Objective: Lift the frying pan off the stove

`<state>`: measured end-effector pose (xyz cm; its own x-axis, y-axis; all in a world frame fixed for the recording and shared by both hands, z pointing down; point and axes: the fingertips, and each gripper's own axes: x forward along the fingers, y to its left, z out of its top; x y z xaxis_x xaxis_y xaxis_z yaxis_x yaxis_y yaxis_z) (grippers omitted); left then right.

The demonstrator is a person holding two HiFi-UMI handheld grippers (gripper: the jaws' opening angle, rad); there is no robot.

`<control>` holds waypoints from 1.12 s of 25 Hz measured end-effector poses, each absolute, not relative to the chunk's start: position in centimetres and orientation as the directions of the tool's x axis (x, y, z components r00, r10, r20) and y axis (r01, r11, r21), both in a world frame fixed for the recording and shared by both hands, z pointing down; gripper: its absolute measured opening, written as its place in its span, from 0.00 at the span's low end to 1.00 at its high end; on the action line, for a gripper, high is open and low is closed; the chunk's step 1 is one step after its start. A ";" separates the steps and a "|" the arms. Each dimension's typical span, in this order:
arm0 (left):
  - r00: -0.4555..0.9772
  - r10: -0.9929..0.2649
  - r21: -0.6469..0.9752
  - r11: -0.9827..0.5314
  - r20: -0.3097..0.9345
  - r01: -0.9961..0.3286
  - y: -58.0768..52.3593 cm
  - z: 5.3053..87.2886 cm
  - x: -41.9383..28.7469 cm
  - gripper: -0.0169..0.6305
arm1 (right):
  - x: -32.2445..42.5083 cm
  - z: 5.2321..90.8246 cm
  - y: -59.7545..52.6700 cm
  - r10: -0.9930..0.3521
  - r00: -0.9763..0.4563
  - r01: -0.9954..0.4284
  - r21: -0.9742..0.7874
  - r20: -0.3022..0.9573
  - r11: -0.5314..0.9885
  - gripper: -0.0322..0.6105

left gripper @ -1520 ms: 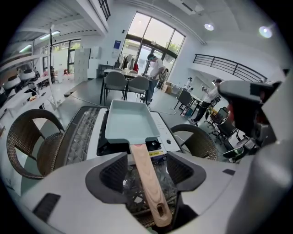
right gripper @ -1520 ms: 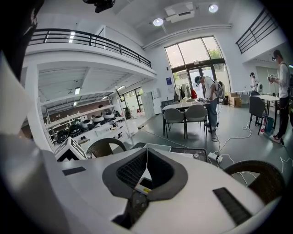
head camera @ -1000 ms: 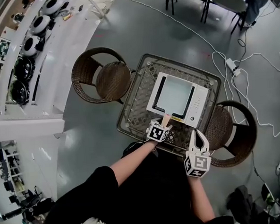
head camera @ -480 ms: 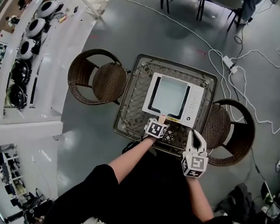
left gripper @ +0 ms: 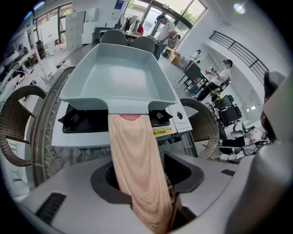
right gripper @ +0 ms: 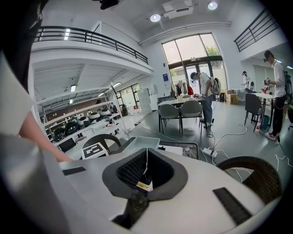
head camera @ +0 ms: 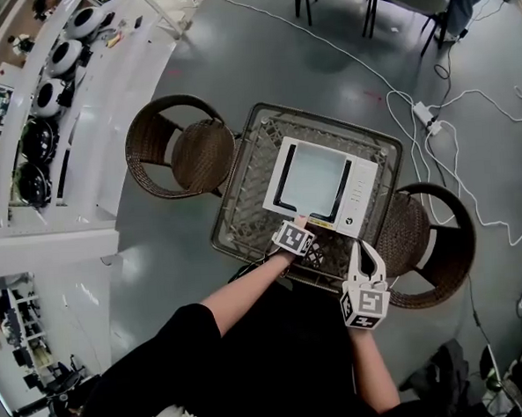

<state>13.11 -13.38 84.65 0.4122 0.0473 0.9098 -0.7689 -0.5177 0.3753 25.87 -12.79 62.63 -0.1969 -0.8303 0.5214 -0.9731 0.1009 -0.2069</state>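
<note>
You hold two grippers: a left gripper and a right gripper. Before you: one pan, one stove, one table, two chairs.

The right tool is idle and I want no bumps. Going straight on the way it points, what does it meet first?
Probably the near right corner of the stove on the table. Height is unclear, so the right tool might pass just above it.

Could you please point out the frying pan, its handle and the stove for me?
frying pan (left gripper: pixel 120 75), left gripper view, on its grey inner floor.
pan handle (left gripper: pixel 135 160), left gripper view, midway along the wood-toned grip.
stove (head camera: pixel 363 192), head view, on its white control strip.
</note>
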 end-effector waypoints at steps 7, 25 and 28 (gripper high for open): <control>0.425 0.101 0.425 -0.424 0.900 -0.800 -13.8 85.3 13.0 0.19 | 26.4 63.1 -12.4 -0.829 -0.194 -0.966 -0.250 0.525 0.068 0.10; 0.432 0.060 0.424 -0.362 0.900 -0.830 -13.3 85.0 13.4 0.10 | 27.1 62.8 -11.9 -0.827 -0.204 -0.967 -0.241 0.524 0.086 0.10; 0.418 0.063 0.411 -0.369 0.906 -0.834 -13.3 84.8 13.1 0.10 | 27.4 62.8 -12.0 -0.827 -0.205 -0.967 -0.241 0.524 0.087 0.10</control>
<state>13.09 -13.28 84.83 0.4183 0.0631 0.9061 -0.8338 -0.3690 0.4106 27.38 -11.97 62.79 -0.2050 -0.8268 0.5239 -0.9666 0.0870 -0.2410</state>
